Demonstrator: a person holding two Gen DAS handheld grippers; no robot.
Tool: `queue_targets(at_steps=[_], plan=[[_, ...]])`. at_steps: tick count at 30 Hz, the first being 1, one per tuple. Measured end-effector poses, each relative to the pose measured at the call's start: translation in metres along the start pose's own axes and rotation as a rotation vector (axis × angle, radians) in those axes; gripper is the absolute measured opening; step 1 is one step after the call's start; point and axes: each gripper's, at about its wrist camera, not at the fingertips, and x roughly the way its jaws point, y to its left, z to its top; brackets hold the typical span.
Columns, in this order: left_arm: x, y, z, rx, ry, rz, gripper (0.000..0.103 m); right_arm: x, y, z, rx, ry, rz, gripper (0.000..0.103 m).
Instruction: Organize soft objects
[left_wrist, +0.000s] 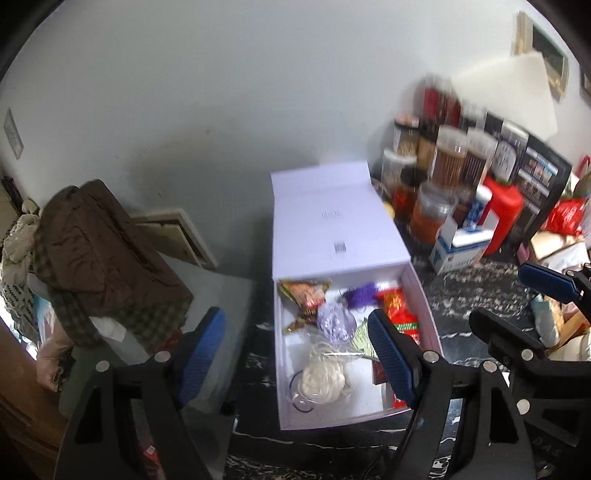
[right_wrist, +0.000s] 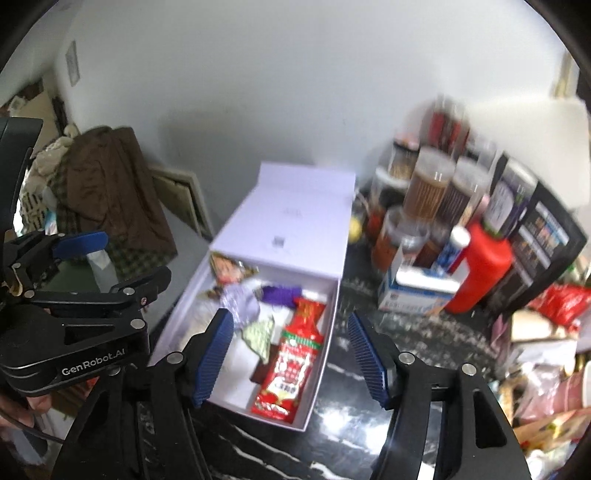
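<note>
An open white box (left_wrist: 291, 391) (right_wrist: 325, 354) with its lid folded back stands on the dark marble counter. Inside lie a red sauce pouch (right_wrist: 291, 365) (left_wrist: 400, 310), a cream string bundle (left_wrist: 321, 376), a purple tassel (left_wrist: 360, 295) (right_wrist: 279, 293), a lilac pouch (left_wrist: 334, 321) and snack packets (left_wrist: 303, 291). My left gripper (left_wrist: 295, 354) is open and empty, above the box's near end. My right gripper (right_wrist: 291, 358) is open and empty, over the box. The right gripper also shows in the left wrist view (left_wrist: 517, 302), and the left gripper in the right wrist view (right_wrist: 96, 258).
Jars (left_wrist: 448, 155), a red bottle (right_wrist: 480, 269) and a blue-white carton (left_wrist: 460, 247) crowd the counter right of the box. Brown clothes (left_wrist: 96, 243) are piled on a surface to the left. More packets (right_wrist: 546, 369) lie at the far right.
</note>
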Motion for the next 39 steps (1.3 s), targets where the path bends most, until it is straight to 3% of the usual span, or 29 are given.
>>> queue_targets(at_steps=[15,17,19,21,39], plan=[[-0.129,0.025,0.014,-0.059,-0.174,0.000,0.080,-0.109,0.015,0.025,0.014,-0.151,0.020,0.070],[-0.143,0.028,0.010,-0.069,-0.184,0.006,0.083,-0.122,0.018,0.024,0.009,-0.164,0.020,0.075],[-0.155,0.030,0.005,-0.081,-0.198,0.017,0.094,-0.132,0.020,0.022,0.003,-0.173,0.025,0.076],[-0.165,0.033,0.000,-0.091,-0.211,0.025,0.097,-0.143,0.023,0.020,-0.007,-0.177,0.033,0.076],[-0.215,0.033,-0.077,-0.126,-0.146,0.087,0.097,-0.186,0.049,-0.040,-0.058,-0.141,0.064,0.079]])
